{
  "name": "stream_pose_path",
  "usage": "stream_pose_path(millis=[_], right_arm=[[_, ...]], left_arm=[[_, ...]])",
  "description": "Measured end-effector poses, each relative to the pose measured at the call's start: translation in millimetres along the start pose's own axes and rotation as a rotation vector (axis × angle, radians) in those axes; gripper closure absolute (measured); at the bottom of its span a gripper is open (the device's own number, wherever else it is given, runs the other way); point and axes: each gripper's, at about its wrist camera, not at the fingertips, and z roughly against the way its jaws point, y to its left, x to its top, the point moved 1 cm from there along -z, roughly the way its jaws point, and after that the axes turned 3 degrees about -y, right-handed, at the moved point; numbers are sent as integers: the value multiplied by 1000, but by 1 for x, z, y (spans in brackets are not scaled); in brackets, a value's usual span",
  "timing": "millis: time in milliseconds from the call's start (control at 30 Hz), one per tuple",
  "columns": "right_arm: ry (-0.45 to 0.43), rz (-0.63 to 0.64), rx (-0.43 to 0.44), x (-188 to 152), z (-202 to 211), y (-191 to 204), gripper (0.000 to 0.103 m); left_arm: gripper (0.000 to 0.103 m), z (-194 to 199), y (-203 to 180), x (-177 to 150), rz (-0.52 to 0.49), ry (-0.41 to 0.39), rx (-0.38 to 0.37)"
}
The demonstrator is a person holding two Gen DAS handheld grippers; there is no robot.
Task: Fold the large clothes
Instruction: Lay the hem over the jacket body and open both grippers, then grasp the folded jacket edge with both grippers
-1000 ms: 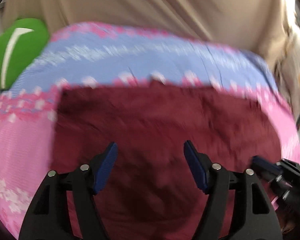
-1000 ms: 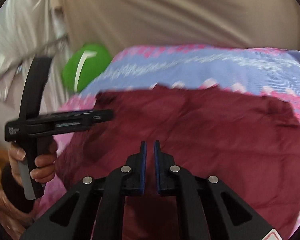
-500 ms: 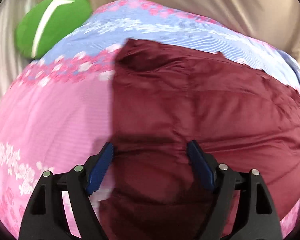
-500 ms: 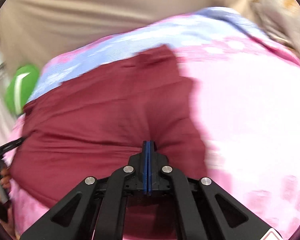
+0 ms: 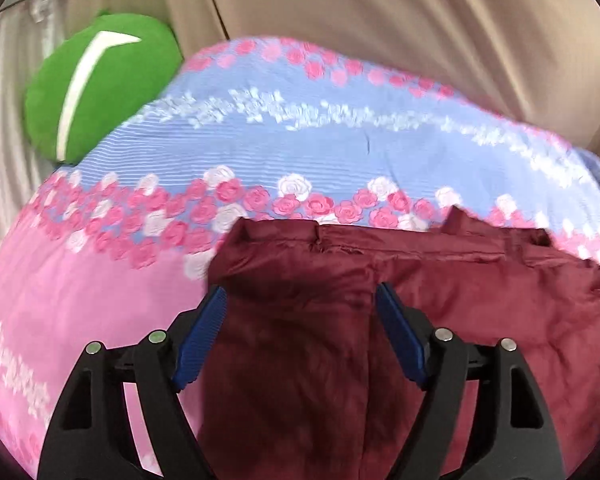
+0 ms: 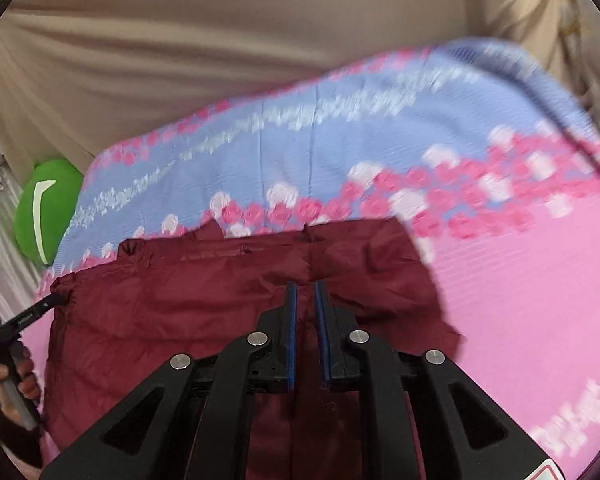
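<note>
A dark red garment [image 5: 460,300] lies flat on the bed's pink and blue flowered sheet [image 5: 100,280]. My left gripper [image 5: 300,292] hangs over the garment's left end, near its far hem. Its jaws stand wide and are closing, with cloth under them and the pads clear of it. My right gripper [image 6: 305,285] is over the garment [image 6: 180,300] towards its right end. Its jaws are opening, a narrow gap shows cloth behind, and the pads press on nothing. At the left edge of the right wrist view, a hand [image 6: 24,372] holds the left gripper by the garment's left corner.
A green cushion [image 5: 96,88] with a white stripe lies at the bed's far left corner, also the green cushion [image 6: 46,212] in the right wrist view. A beige curtain [image 5: 380,20] hangs behind the bed. Bare sheet [image 6: 520,280] stretches to the right of the garment.
Both grippers have moved across the garment towards its far hem, the left to its left end, the right to its right. The right jaws, shut half a second ago, now show a gap.
</note>
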Motion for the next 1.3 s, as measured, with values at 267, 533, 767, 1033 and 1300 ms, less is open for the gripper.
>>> stream_pose_path(millis=[267, 533, 767, 1033, 1300], right_arm=[[40, -276, -82, -4, -50, -83, 103], [-55, 26, -162, -19, -17, -5, 98], [-30, -113, -238, -23, -14, -31, 99], [22, 183, 90, -94, 26, 114, 91], [7, 293, -6, -136, 31, 118, 102]], left_arm=[[10, -59, 29, -16, 126, 89, -19], [9, -57, 19, -19, 96, 64, 19], [10, -50, 24, -20, 111, 44, 37], [18, 48, -49, -48, -71, -84, -57], [15, 51, -62, -100, -160, -1, -97]])
